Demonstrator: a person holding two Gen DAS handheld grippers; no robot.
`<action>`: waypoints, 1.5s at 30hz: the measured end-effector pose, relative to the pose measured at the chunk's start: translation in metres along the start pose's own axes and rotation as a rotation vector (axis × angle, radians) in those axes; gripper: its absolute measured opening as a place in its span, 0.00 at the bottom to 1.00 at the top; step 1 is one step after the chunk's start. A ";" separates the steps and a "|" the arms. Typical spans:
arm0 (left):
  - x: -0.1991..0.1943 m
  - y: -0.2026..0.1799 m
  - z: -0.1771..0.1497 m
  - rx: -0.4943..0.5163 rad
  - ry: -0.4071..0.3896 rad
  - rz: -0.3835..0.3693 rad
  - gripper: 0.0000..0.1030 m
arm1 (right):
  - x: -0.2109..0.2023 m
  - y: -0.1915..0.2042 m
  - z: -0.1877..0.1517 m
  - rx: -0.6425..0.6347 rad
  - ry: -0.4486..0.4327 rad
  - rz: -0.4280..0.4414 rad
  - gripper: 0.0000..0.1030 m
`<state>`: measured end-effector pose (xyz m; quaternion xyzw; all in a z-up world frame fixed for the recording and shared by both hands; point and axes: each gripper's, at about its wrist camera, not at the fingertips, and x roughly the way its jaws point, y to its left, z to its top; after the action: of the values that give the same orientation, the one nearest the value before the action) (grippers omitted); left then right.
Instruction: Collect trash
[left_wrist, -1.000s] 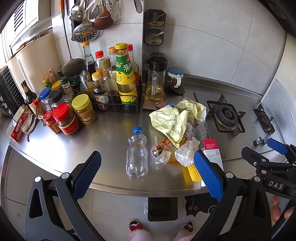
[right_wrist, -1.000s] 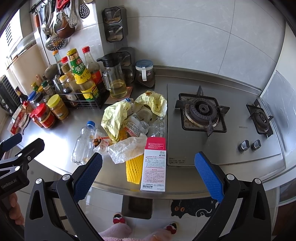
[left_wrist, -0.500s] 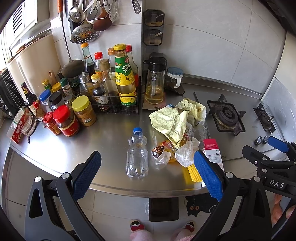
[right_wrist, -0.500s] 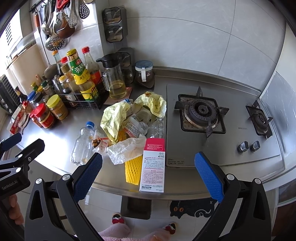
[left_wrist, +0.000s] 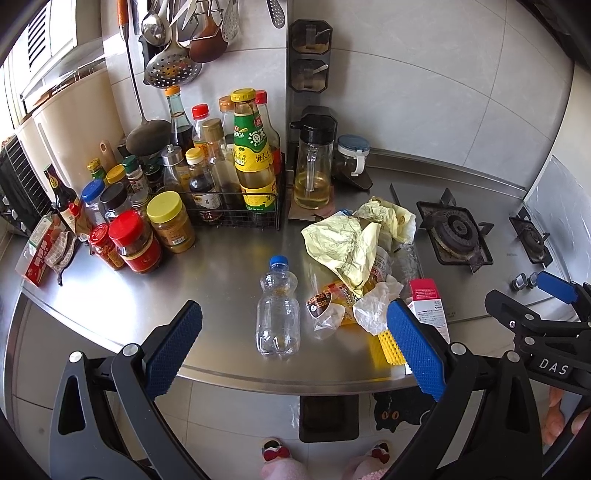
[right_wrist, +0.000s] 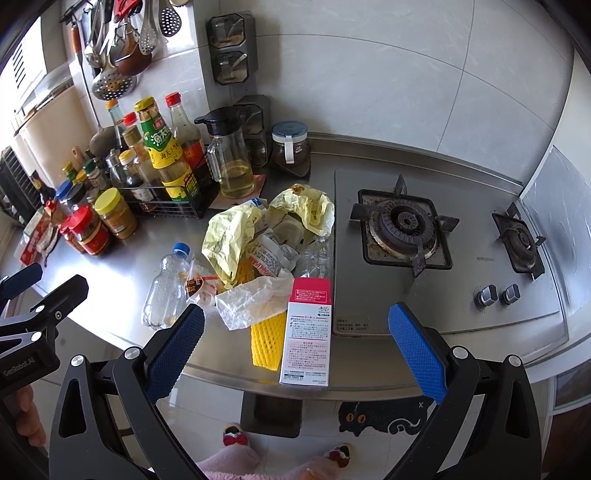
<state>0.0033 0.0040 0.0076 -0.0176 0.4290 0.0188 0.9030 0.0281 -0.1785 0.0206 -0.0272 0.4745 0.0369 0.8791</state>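
Your left gripper (left_wrist: 291, 347) hangs spread wide and empty off the counter's front edge, and your right gripper (right_wrist: 295, 349) is spread and empty too, just to its right. Straight ahead of the left one a clear bottle (left_wrist: 277, 308) stands near the edge of the steel counter (left_wrist: 110, 295); it is upright, so its long axis runs vertical, blue cap on top, and it falls right between the left pads. The left hand is the nearer one for it. Ahead of the right gripper lies a flat carton (right_wrist: 307, 328), its long axis pointing away from you, one end at the counter's lip. A yellow foam net (right_wrist: 266, 341) touches its left side. Behind them the heap sits by the stove (right_wrist: 404, 227): crumpled yellow paper (left_wrist: 341, 245), thin white plastic (right_wrist: 255, 301) and a printed wrapper (left_wrist: 325, 302). The bottle looks rigid, light and slippery; the paper and plastic should crush easily.
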 end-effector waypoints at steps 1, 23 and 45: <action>0.000 0.000 0.000 0.000 -0.001 0.000 0.92 | 0.000 0.000 0.000 0.001 0.000 0.000 0.97; 0.043 0.015 -0.014 0.024 0.002 -0.011 0.92 | 0.040 -0.026 -0.018 0.065 0.011 0.024 0.97; 0.169 0.039 -0.043 0.001 0.196 -0.012 0.79 | 0.144 -0.025 -0.059 0.089 0.236 0.092 0.78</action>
<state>0.0741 0.0441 -0.1511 -0.0214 0.5151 0.0115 0.8568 0.0597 -0.2026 -0.1321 0.0297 0.5766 0.0528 0.8148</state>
